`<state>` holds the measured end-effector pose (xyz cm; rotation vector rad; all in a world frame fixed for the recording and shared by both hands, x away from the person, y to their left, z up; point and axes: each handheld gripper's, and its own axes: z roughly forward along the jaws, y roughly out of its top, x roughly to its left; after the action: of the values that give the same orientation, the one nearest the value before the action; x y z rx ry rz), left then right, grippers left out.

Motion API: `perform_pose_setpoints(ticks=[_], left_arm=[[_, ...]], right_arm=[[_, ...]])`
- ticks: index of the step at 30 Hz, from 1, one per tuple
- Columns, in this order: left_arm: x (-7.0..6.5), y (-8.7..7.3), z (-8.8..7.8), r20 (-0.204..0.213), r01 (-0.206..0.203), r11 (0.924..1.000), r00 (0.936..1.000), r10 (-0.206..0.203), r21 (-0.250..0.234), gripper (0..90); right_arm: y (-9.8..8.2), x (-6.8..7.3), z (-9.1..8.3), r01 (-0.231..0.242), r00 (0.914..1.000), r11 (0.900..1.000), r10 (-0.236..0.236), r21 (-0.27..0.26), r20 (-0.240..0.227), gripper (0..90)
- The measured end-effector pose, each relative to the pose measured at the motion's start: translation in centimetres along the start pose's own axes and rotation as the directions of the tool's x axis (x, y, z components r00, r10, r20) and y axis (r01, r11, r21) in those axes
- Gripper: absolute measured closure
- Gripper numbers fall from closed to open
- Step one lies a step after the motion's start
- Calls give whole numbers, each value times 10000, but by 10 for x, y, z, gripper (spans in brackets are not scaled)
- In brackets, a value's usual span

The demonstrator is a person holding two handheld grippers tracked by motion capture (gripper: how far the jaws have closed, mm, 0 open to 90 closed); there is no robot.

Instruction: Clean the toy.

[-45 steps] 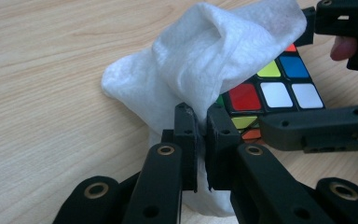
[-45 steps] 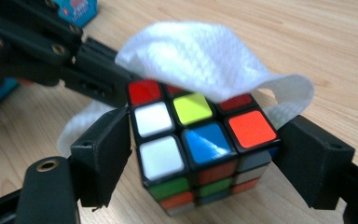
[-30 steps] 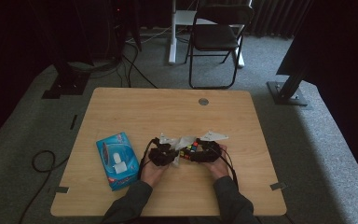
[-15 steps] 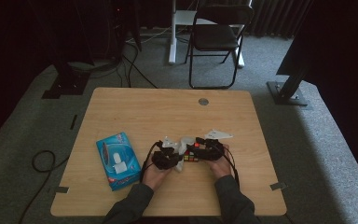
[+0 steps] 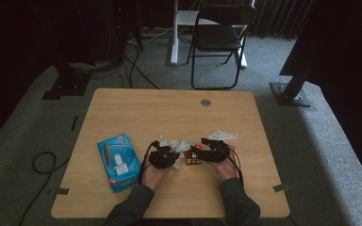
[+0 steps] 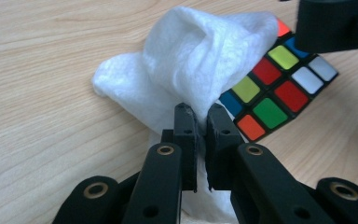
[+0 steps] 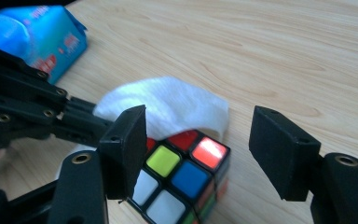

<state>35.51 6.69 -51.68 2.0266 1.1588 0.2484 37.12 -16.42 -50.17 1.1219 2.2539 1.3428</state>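
One puzzle cube (image 7: 182, 179) sits on the tabletop (image 5: 169, 113), touching one white tissue (image 6: 191, 65). Left gripper (image 6: 200, 122) fingers pinch the tissue. Right gripper (image 7: 198, 149) fingers, just reopening, straddle the cube without pressing; its lower edge is cut off. One tissue pack (image 5: 118, 160) lies nearby.

Far half of the table (image 5: 169, 108) is wide open, just a small round grommet (image 5: 206, 102) near the back edge. Left side: the blue tissue pack (image 5: 118, 161) sits just beside the left gripper (image 5: 175, 153), so not much room to swing out that way. Middle is crowded: white tissue (image 6: 186, 70) bunched up against the cube (image 7: 182, 179), w/ the right gripper (image 5: 200, 151) close in from the other side. Its jaws straddle the cube, one near-touching, the other w/ a gap. Near right of the hands is bare wood; a white paper scrap (image 5: 223, 135) lies just behind them.
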Motion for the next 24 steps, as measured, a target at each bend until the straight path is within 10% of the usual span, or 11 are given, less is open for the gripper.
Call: perform_pose_setpoints(ticks=[13, 24], left_arm=[[-2, -5, -4, -1263, 311, 9995, 9916, -296, 98, 847], [-6, -13, -7, -1495, 201, 9997, 9886, -175, 161, 846]], right_arm=[[-7, 1, 6, -444, 9990, 9987, 443, 266, 59, 390], [-8, 2, 6, -575, 9982, 9977, 580, 352, -122, 394]])
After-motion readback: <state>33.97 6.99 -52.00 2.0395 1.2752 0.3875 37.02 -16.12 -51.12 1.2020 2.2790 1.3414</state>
